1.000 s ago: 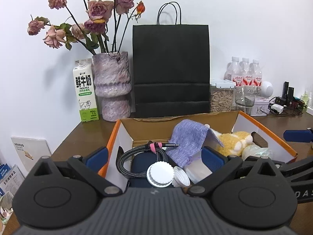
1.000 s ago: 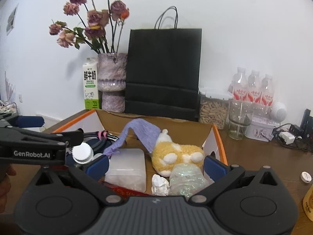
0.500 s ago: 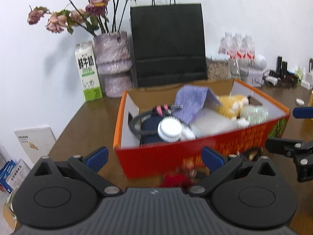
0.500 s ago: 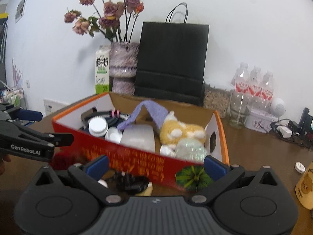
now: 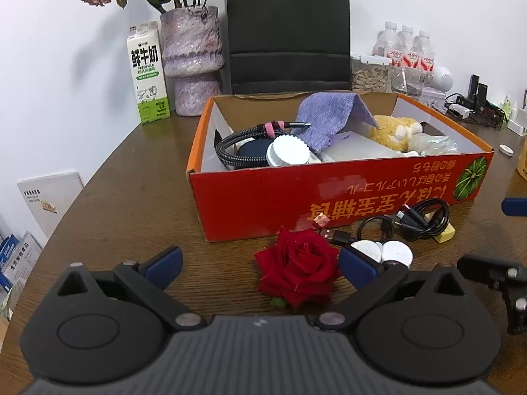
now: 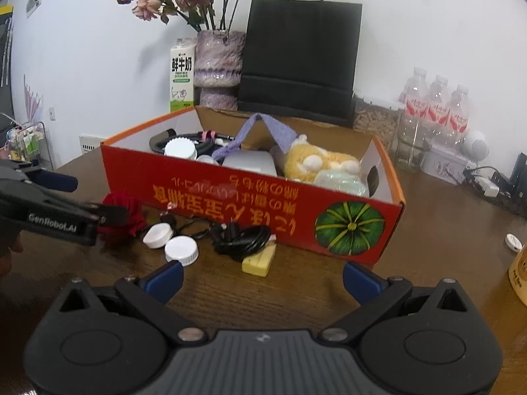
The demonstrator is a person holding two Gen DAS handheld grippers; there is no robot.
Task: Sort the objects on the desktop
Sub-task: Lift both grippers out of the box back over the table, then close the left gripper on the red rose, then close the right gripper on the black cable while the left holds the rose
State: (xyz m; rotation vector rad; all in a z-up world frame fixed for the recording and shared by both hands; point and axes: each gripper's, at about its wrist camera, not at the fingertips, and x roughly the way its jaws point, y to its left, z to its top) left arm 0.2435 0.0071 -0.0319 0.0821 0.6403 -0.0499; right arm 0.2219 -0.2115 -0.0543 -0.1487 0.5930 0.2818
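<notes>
A red cardboard box (image 5: 329,197) stands mid-table, holding a braided cable (image 5: 240,144), a white lid (image 5: 290,151), a purple cloth (image 5: 329,115) and a yellow plush toy (image 5: 395,131). In front of it lie a red rose (image 5: 298,271), two white caps (image 5: 382,251), a black cable (image 5: 421,219) and a yellow block (image 5: 444,232). My left gripper (image 5: 260,263) is open, low over the table, with the rose between its fingers, nearer the right one. My right gripper (image 6: 263,278) is open and holds nothing; the yellow block (image 6: 258,260) lies just ahead of it.
Behind the box stand a black paper bag (image 5: 286,29), a purple vase of dried roses (image 5: 191,62), a milk carton (image 5: 146,75), water bottles (image 5: 406,49) and a jar (image 5: 369,74). Chargers and wires (image 5: 471,98) crowd the far right. The table edge runs along the left.
Both grippers have pulled back from over the box toward the near side of the table and dropped lower. The rose, caps and cable in front of the box have come into view.
</notes>
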